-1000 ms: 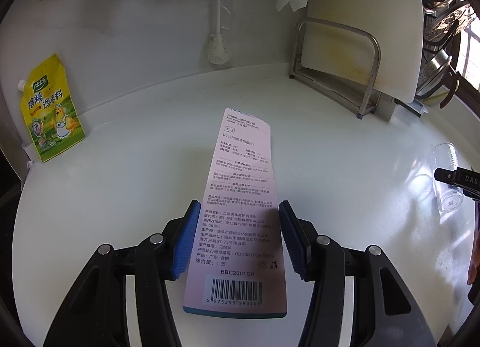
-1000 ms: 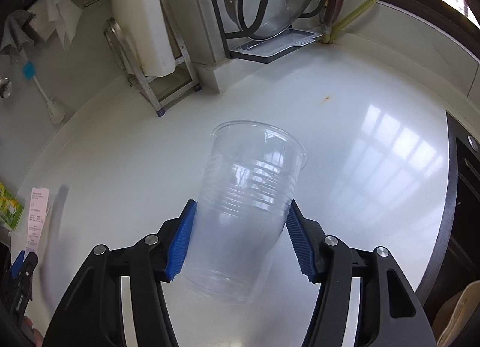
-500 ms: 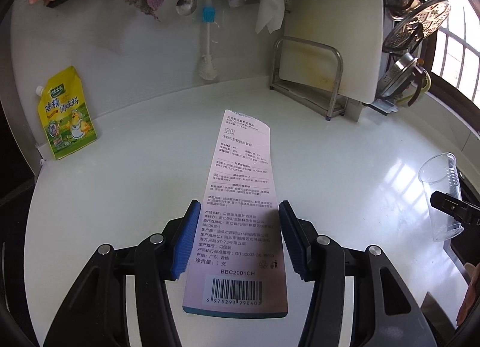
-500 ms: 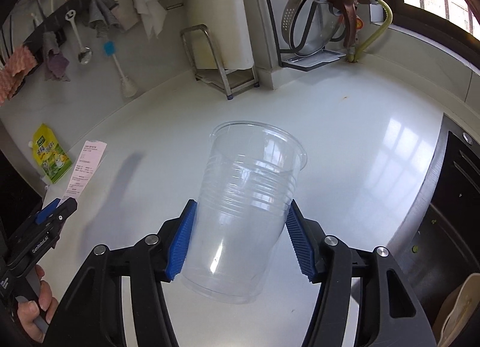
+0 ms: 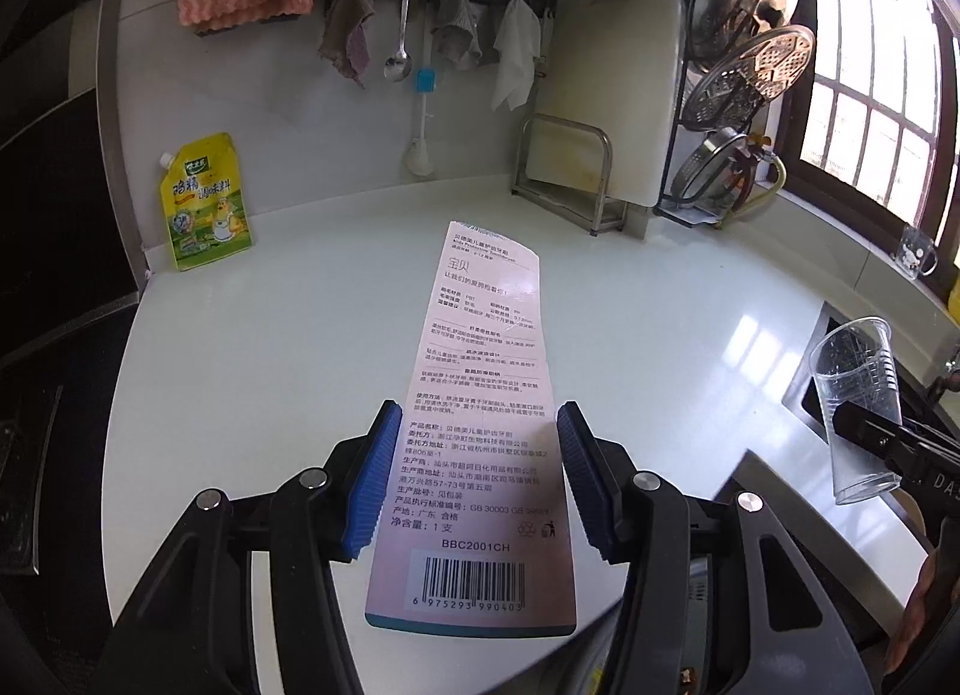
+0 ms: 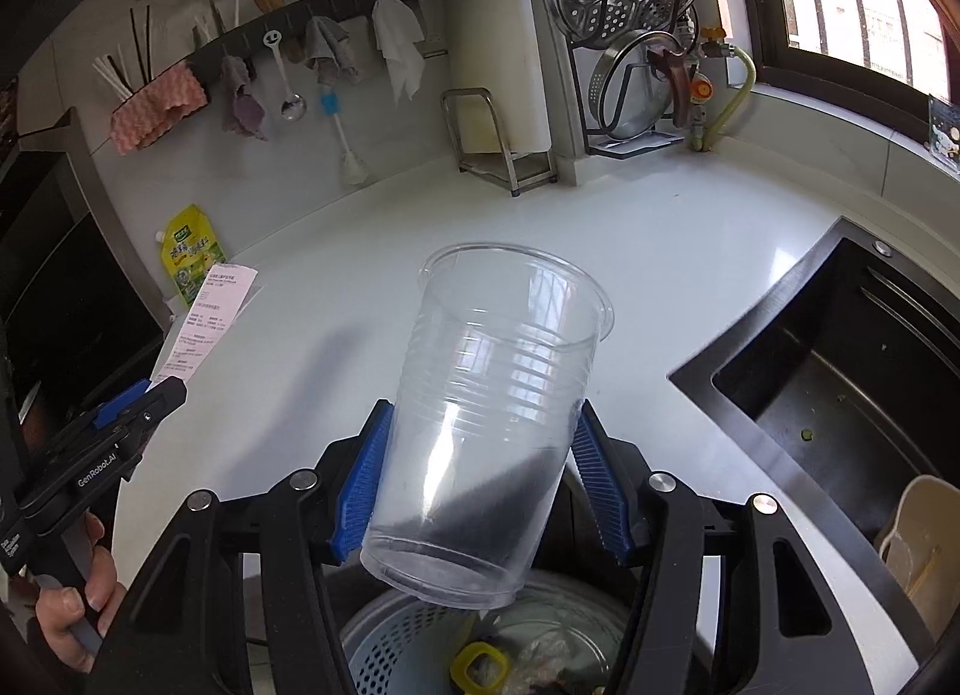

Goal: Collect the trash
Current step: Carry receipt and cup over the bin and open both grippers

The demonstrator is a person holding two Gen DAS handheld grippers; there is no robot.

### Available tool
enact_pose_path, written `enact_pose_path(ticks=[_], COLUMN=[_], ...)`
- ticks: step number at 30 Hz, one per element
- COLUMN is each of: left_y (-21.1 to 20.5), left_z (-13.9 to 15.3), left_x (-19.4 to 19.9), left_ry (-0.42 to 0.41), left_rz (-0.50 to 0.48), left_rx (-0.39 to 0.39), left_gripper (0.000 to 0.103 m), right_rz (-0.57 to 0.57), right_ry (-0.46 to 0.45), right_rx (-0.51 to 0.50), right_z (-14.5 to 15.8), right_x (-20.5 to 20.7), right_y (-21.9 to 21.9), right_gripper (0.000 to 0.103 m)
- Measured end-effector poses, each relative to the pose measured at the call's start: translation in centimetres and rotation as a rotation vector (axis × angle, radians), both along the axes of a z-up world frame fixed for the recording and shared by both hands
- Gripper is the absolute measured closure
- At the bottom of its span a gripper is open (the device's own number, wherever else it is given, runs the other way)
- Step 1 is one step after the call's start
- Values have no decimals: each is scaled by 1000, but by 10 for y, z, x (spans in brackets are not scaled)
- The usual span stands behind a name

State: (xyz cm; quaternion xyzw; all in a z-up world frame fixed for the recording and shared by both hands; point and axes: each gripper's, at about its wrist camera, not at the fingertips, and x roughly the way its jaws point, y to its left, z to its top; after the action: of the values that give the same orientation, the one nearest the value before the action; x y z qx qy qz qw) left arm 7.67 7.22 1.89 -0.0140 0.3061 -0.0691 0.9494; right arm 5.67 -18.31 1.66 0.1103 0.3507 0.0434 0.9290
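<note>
Two pieces of trash in the air at once. Right gripper point(image 6: 477, 470) clamped on a clear plastic cup point(image 6: 492, 413), pads pressing low on its wall, rim tilted away — hanging right above the trash bin point(image 6: 414, 635) at the bottom of the right wrist view. Left gripper point(image 5: 474, 479) closed on a long printed package card point(image 5: 486, 395), held by its edges, lifted off the white table point(image 5: 270, 335). Bin barely visible under the left gripper; hard to tell if the card is over it yet.

Risks from here — thin cup wall likely to buckle or pop sideways under squeeze, then bounce off the bin's rim on release. Card gripped edge-on, so prone to bowing and slipping out, or fluttering wide of the bin. Dark sink point(image 6: 840, 371) just beside the bin, an easy place for a stray drop.
</note>
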Motion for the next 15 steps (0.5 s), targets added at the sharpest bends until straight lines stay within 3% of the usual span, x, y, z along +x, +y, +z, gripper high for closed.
enact_pose_path(ticks=[7, 15], left_y=[-14, -30], left_z=[-9, -30], left_x=[-65, -107], left_ry=[1, 25], left_rz=[-19, -23], left_rx=[-1, 15], left_gripper=[51, 51], right_rz=[1, -6], right_ry=[-20, -18], right_rx=[-29, -10], right_z=[-12, -33], right_x=[-73, -119], right_y=[8, 6], right_gripper=[45, 45])
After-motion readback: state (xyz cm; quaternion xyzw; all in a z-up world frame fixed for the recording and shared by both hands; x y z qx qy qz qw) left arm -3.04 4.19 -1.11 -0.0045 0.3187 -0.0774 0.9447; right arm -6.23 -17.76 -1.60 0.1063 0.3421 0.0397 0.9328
